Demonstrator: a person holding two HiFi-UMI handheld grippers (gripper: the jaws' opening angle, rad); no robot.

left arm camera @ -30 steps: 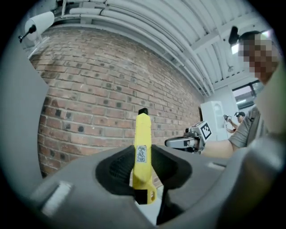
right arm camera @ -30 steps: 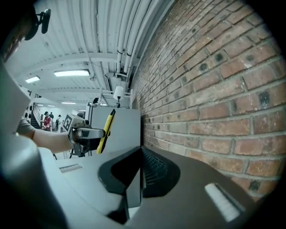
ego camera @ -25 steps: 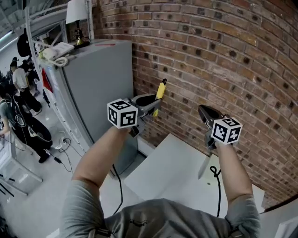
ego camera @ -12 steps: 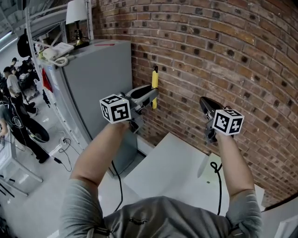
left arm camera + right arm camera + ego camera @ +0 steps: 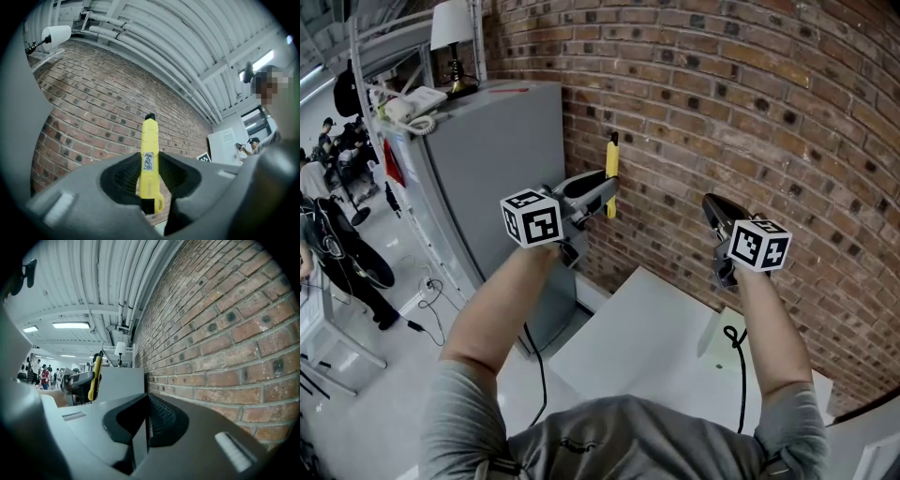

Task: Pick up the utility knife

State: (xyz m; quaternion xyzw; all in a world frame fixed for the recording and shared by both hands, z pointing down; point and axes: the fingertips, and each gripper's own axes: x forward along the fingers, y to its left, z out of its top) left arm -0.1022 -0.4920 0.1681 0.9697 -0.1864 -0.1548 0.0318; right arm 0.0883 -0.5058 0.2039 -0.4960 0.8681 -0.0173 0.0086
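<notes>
We clench our left gripper on the yellow utility knife, low on its handle so it stands upright, well above the white table. Our right gripper is closed on nothing; 1 claw seems enough.

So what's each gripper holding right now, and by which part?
The left gripper holds the yellow utility knife upright, pads on the lower half of its body, tail end sticking out below. The right gripper is shut, holding nothing.
</notes>
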